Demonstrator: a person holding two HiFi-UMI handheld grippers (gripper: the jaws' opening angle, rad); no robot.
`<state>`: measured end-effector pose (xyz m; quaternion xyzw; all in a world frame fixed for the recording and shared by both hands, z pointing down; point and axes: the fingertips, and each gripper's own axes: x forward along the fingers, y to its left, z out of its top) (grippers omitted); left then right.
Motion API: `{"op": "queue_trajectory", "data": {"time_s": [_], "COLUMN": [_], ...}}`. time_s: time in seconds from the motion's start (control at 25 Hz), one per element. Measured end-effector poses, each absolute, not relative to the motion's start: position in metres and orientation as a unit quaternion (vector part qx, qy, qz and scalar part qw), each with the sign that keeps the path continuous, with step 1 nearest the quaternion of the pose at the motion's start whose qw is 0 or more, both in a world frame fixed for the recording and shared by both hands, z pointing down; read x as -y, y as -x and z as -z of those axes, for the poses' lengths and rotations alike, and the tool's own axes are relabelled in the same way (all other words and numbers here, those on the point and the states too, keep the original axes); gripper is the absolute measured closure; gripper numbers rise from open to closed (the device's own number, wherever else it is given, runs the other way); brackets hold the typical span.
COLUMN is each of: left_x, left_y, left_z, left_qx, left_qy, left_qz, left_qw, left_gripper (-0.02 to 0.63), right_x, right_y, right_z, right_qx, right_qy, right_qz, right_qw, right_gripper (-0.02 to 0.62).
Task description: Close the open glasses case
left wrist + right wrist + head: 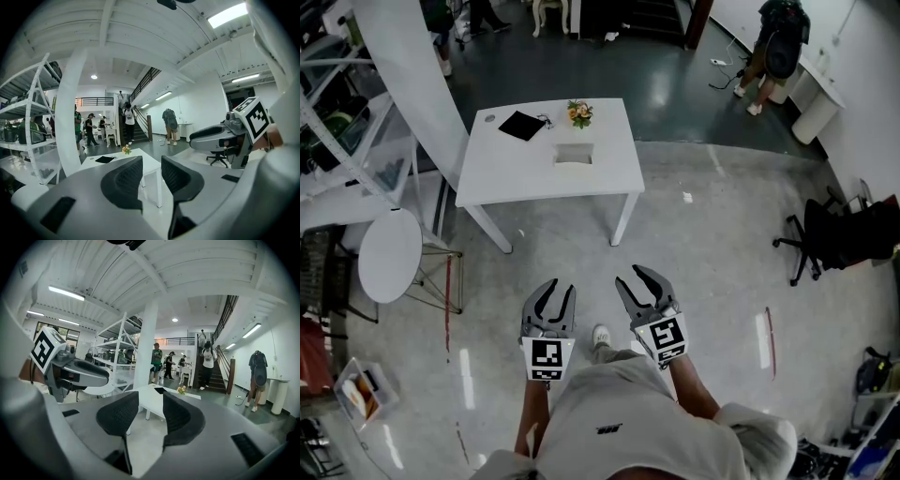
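Note:
A white table (502, 178) stands ahead of me across the floor. On its far left lies a flat black object (522, 125), apparently the open glasses case; too far to tell more. A small flower bunch (578, 113) and a pale boxy thing (573, 155) sit near it. My left gripper (555, 292) and right gripper (636, 279) hang side by side over the floor, well short of the table, both open and empty. The left gripper view shows its jaws (152, 171) apart, with the black case (104, 159) beyond. The right gripper (151, 411) also frames the case (161, 390).
A round white side table (390, 255) and white shelving (337, 122) stand at the left beside a white pillar (412, 75). A black office chair (825, 234) is at the right. A person (773, 52) stands far right; others stand near the stairs (213, 373).

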<state>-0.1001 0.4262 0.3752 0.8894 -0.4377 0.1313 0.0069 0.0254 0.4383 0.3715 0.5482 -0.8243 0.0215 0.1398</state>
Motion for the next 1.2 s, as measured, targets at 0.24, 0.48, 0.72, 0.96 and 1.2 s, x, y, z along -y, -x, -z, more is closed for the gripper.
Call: {"op": "queue_trajectory", "data": {"time_s": [0.24,0.48,0.72,0.96,1.2], "left_x": [-0.383,-0.349,-0.328,-0.306,-0.279], "left_y": [0.073,0.052,0.04,0.036,0.029], "left_z": [-0.375,-0.377,-0.381,-0.383,-0.39], "left_qx": [0.446,0.457,0.464,0.467,0.46], "left_qy": [-0.885,-0.879,-0.874,-0.873,-0.877], "left_qz": [-0.133,-0.134,-0.139,-0.14,-0.14], "left_qw": [0.008,0.008,0.012,0.012,0.016], "left_gripper": [0.468,0.468,0.468,0.468,0.468], "right_x": [-0.394,-0.358,-0.334,-0.31,-0.287], "right_y": [-0.051,-0.076,-0.087,-0.088,-0.093], "right_z": [-0.374,-0.378,-0.383,-0.388,-0.396], "right_qx": [0.835,0.84,0.845,0.849,0.846], "right_qy": [-0.529,-0.523,-0.514,-0.509,-0.512], "right_qz": [-0.022,-0.02,-0.024,-0.024,-0.036], "right_qw": [0.148,0.144,0.142,0.141,0.146], "right_gripper": [0.433,0.433,0.433,0.433,0.433]}}
